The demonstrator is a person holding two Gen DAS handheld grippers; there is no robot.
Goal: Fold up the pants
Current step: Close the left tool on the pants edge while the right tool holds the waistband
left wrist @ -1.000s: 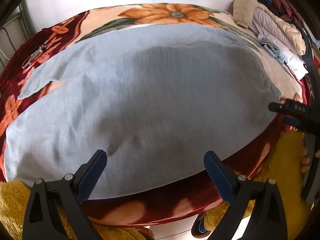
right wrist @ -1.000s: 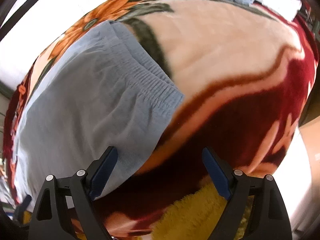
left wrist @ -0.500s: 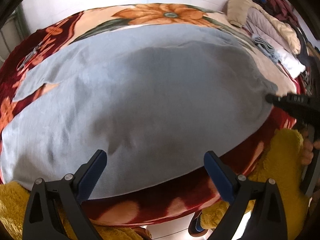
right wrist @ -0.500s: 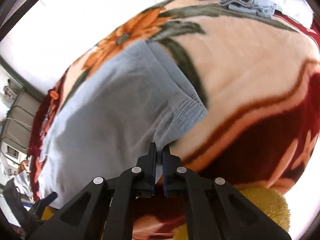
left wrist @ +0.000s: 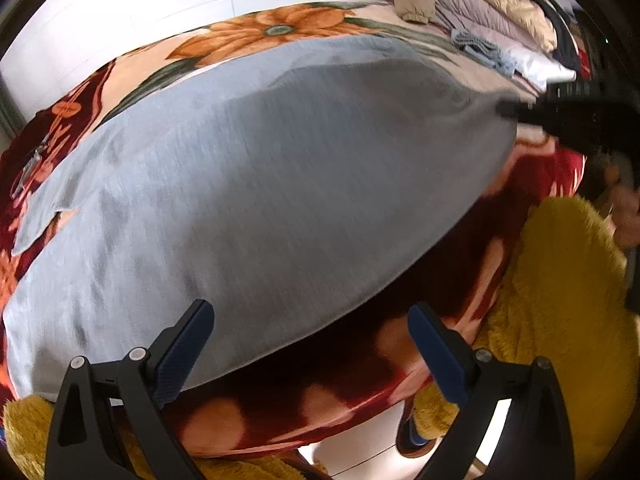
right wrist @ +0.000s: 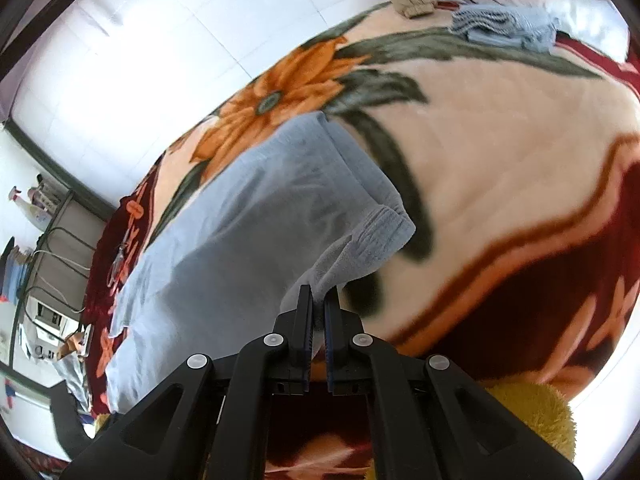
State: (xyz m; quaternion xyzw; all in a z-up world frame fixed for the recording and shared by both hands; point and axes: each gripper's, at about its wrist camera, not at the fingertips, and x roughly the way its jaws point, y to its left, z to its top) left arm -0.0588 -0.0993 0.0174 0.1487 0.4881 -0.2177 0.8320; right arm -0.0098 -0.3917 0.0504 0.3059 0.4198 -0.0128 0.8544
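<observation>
First fold under way: waistband corner gripped, hem end not yet taken

The right gripper (right wrist: pixel 316 322) is clamped on the near waistband corner of the grey pants (right wrist: pixel 248 220), which rise off the floral blanket (right wrist: pixel 500 168) just ahead of its pads; the rest of the garment lies flat, stretching away to that tool's left. The left gripper (left wrist: pixel 310 344) stands wide and empty, the pants' near edge just beyond its fingertips, nothing between them (the right tool shows at the far right of this view, at the cloth's corner). Judgement: the next move calls for the left tongs to pinch the near edge, then both carry it across to the far edge
</observation>
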